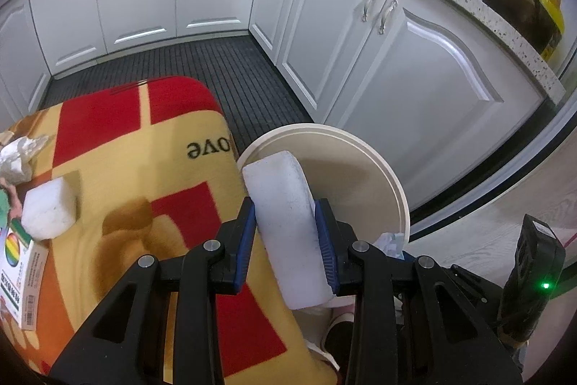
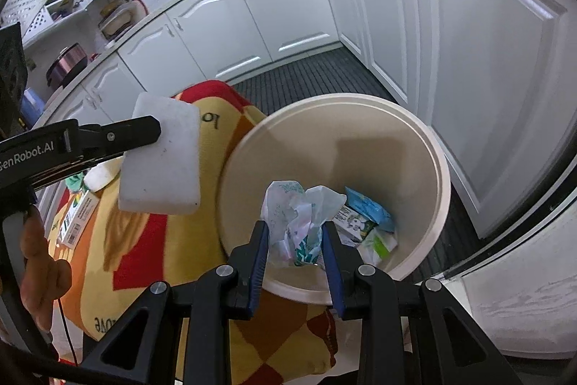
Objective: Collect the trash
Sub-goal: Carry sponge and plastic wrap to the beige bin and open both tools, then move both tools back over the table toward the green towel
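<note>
2 hand-held grippers (image 1: 286, 240) (image 2: 295, 251), each gripping trash (image 1: 285, 204)

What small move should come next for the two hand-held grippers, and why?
Probably the right hand-held gripper should open. It grips a crumpled plastic wrapper already above the cream bin, where other packets lie, so the wrapper should drop inside. The left hand-held gripper holds a white foam block near the rim and could follow.

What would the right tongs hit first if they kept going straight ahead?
Probably the trash in the bin. The right tongs, shut on a wrapper, point down into the bin; depth is uncertain.
</note>
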Tool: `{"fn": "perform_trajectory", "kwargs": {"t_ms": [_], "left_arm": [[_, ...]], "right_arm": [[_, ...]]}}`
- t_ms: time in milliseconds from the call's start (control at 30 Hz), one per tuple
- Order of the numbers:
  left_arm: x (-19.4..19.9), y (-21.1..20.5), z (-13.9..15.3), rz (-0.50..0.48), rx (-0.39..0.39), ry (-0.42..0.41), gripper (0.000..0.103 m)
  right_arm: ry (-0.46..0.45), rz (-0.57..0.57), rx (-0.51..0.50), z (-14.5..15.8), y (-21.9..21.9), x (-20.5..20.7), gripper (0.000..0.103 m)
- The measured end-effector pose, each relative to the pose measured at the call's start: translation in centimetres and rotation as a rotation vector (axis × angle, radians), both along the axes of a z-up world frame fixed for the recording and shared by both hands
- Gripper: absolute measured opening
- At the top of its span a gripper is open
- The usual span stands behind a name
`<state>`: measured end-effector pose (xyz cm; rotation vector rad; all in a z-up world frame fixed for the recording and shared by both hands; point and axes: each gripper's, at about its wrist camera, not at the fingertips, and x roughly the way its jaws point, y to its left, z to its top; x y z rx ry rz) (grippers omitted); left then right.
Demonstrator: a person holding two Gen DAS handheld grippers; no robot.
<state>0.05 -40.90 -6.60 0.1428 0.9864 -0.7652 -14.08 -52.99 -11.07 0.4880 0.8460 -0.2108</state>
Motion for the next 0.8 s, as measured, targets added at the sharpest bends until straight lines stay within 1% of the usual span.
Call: {"fn": "perform_trajectory", "kwargs": {"t_ms": [200, 300, 433, 467, 500, 533, 567, 633, 700, 800], "left_arm": [[0.1, -0.8, -0.8, -0.009, 0.023, -0.02, 0.031], [0.3, -1.0, -1.2, -0.011, 0.018, -0.01, 0.032], [0.8, -0.8, -1.7, 0.011, 0.013, 0.008, 0.035], [1.0, -0.8, -1.8, 0.014, 0.015, 0.015, 0.036], [1.1, -0.7, -2.0, 0.019, 0.012, 0.022, 0.042], [1.2, -0.5, -2.0, 0.022, 0.004, 0.029, 0.048], [1.2, -0.5, -2.1, 0.023, -0.003, 0.035, 0.051], [1.4, -0.1, -2.2, 0.029, -0.028, 0.057, 0.058], [1.5, 0.2, -2.1, 0.038, -0.039, 0.067, 0.059], [1.4, 0.6, -2.0, 0.045, -0.034, 0.059, 0.059]], "right_arm": [[0.012, -0.012, 0.005, -0.2, -0.4, 0.5, 0.028], [0.015, -0.016, 0.001, -0.2, -0.5, 0.8, 0.028], [0.022, -0.024, -0.008, -0.4, -0.6, 1.2, 0.028], [0.025, -0.026, -0.009, -0.5, -0.7, 1.3, 0.032], [0.031, -0.033, -0.013, -0.6, -0.8, 1.4, 0.037], [0.03, -0.037, -0.014, -0.7, -0.8, 1.4, 0.049], [0.028, -0.042, -0.015, -0.8, -1.0, 1.4, 0.053], [0.033, -0.05, -0.012, -0.9, -1.2, 1.3, 0.053], [0.031, -0.054, -0.006, -0.9, -1.3, 1.1, 0.053], [0.032, -0.058, -0.004, -0.9, -1.3, 0.9, 0.053]]}}
